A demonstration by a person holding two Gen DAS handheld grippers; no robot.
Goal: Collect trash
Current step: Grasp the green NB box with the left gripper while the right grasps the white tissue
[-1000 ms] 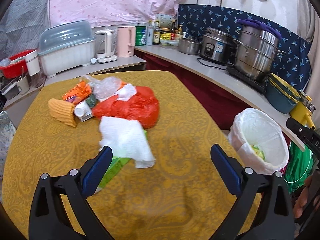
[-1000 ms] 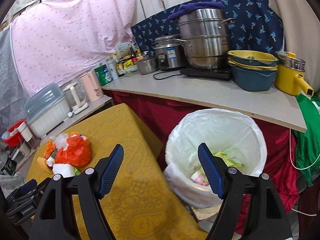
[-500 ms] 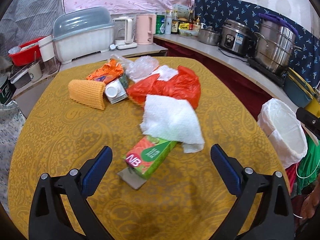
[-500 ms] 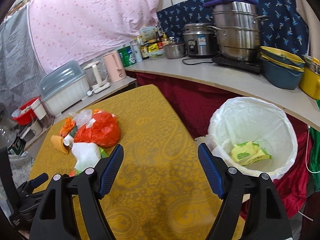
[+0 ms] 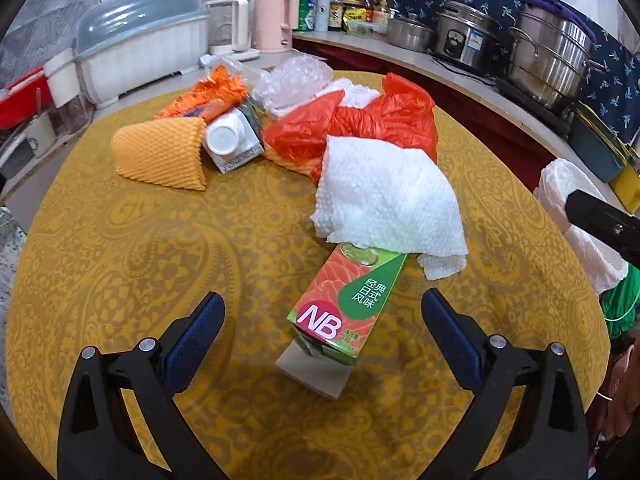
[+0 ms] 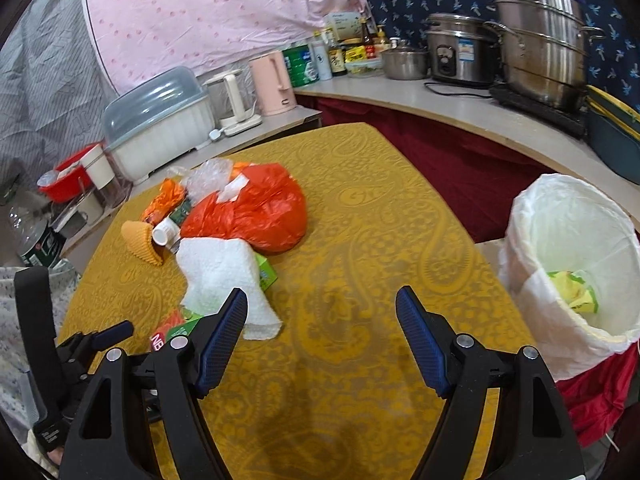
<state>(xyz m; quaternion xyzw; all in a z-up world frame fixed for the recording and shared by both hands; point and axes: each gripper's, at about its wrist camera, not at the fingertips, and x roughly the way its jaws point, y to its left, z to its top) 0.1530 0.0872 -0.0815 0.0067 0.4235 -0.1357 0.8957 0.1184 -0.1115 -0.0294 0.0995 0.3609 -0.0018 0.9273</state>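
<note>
A pile of trash lies on the yellow tablecloth (image 5: pixel 120 280). A green and red carton (image 5: pixel 348 304) points toward my left gripper (image 5: pixel 323 312), which hangs open just short of it. A white paper towel (image 5: pixel 384 196) drapes over the carton's far end. Behind it lie a red plastic bag (image 5: pixel 360 120), a yellow foam net (image 5: pixel 160 156), a small white bottle (image 5: pixel 228 140), an orange wrapper (image 5: pixel 212 92) and clear plastic (image 5: pixel 292 80). My right gripper (image 6: pixel 322 316) is open and empty above the table, right of the paper towel (image 6: pixel 216 272). A bin with a white liner (image 6: pixel 568 252) stands off the table's right edge.
A counter behind the table carries a dish box with grey lid (image 5: pixel 140 48), kettles (image 5: pixel 276 20), bottles and steel pots (image 5: pixel 548 60). A red basket (image 6: pixel 68 176) and jars stand at the left. The left gripper (image 6: pixel 92 344) shows in the right wrist view's lower left.
Both grippers have swung left and down toward the trash pile. The carton and paper towel now loom larger before the left gripper. The bin has slid to the right edge of the right wrist view.
</note>
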